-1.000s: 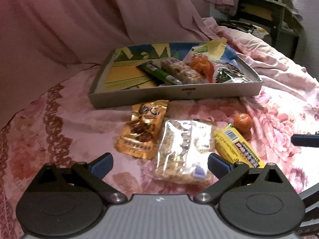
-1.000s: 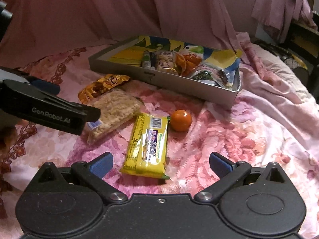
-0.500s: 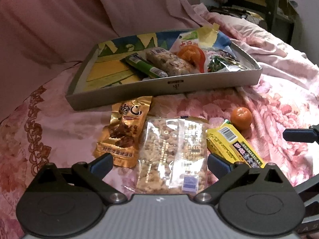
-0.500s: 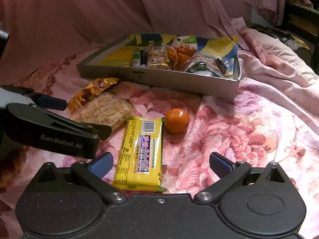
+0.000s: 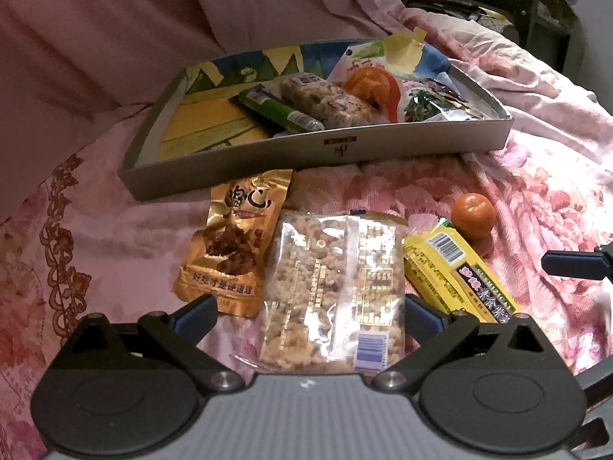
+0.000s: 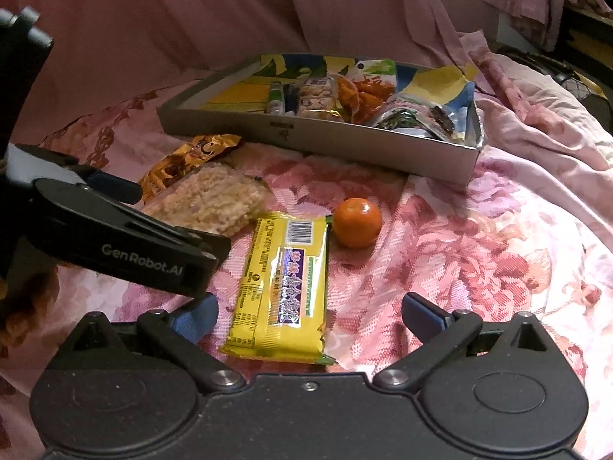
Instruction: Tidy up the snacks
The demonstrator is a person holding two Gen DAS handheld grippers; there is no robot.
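Note:
A grey tray (image 5: pixel 345 151) (image 6: pixel 345 145) on the pink floral bedspread holds several snack packs. In front of it lie a gold pouch (image 5: pixel 233 241) (image 6: pixel 184 161), a clear rice-crisp pack (image 5: pixel 333 291) (image 6: pixel 207 203), a yellow bar (image 5: pixel 456 268) (image 6: pixel 285 283) and a small orange (image 5: pixel 473 216) (image 6: pixel 357 222). My left gripper (image 5: pixel 308 316) is open, its fingers straddling the near end of the clear pack. My right gripper (image 6: pixel 308 314) is open, astride the near end of the yellow bar. The left gripper's body (image 6: pixel 115 241) shows at the left of the right wrist view.
The bedspread (image 6: pixel 479 268) is rumpled, with pink fabric (image 5: pixel 153 38) draped behind the tray. Dark furniture (image 5: pixel 536 0) stands at the far right. The tray's left half (image 5: pixel 207 126) shows its printed yellow floor.
Both grippers have moved forward and lower toward the snacks; the clear pack now lies between the left fingers and the yellow bar between the right fingers. Nothing has been gripped.

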